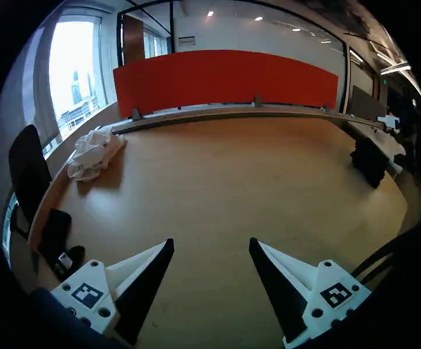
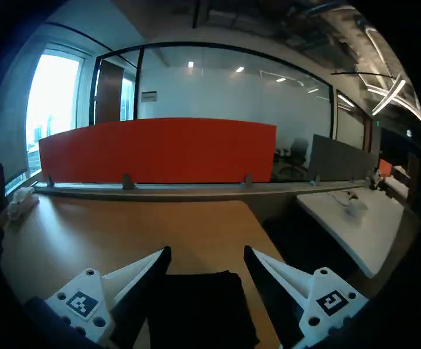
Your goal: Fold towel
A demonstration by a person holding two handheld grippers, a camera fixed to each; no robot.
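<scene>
Towel — white, crumpled — lies at the desk's far left corner, ahead-left of the left gripper, probably the nearer one. Both its fingers and the right gripper's stand apart, empty — a dark folded cloth lies under the right's.

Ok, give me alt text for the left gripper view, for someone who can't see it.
The left claw hangs open above a wooden table, holding nothing. A crumpled white towel lies far off at the picture's left, a dark bundle at its right, and a red divider runs along the table's back.
</scene>
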